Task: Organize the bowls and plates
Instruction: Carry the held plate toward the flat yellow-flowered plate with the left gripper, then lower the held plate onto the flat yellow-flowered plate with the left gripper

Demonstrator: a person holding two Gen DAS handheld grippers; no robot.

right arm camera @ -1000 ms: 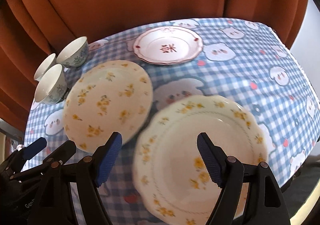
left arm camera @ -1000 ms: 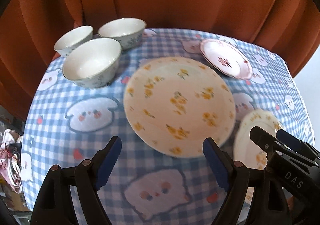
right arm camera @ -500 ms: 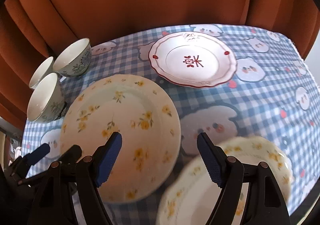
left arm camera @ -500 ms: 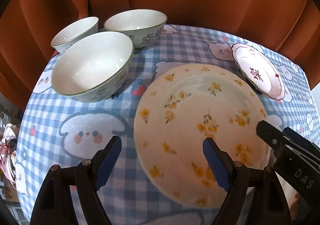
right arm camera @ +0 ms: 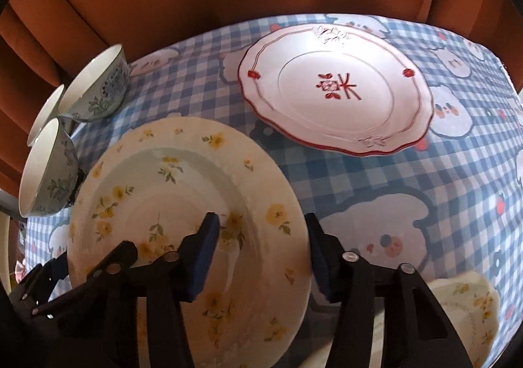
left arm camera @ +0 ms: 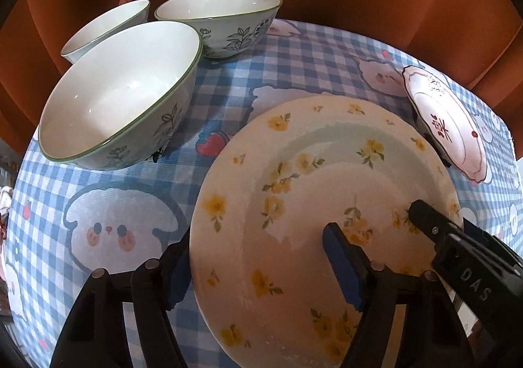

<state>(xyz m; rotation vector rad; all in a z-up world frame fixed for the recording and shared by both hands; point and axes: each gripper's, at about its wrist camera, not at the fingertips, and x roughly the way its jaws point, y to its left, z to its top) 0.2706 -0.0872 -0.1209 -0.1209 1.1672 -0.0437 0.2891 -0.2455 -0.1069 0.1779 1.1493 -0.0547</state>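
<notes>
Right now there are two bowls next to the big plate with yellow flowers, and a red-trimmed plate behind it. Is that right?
Not quite: there are three bowls, as the left wrist view shows. The rest holds: they sit beside the yellow-flowered plate, with the red-trimmed plate behind it.

Checked tablecloth point(left arm camera: 294, 67) — three bowls point(left arm camera: 108, 106), plates point(right arm camera: 336, 90)

plate point(left arm camera: 327, 171): cream, yellow flowers | tablecloth point(left arm camera: 294, 63): blue-white check

Left claw point(left arm camera: 261, 265) open – straddling yellow-flowered plate point(left arm camera: 313, 204) rim
</notes>
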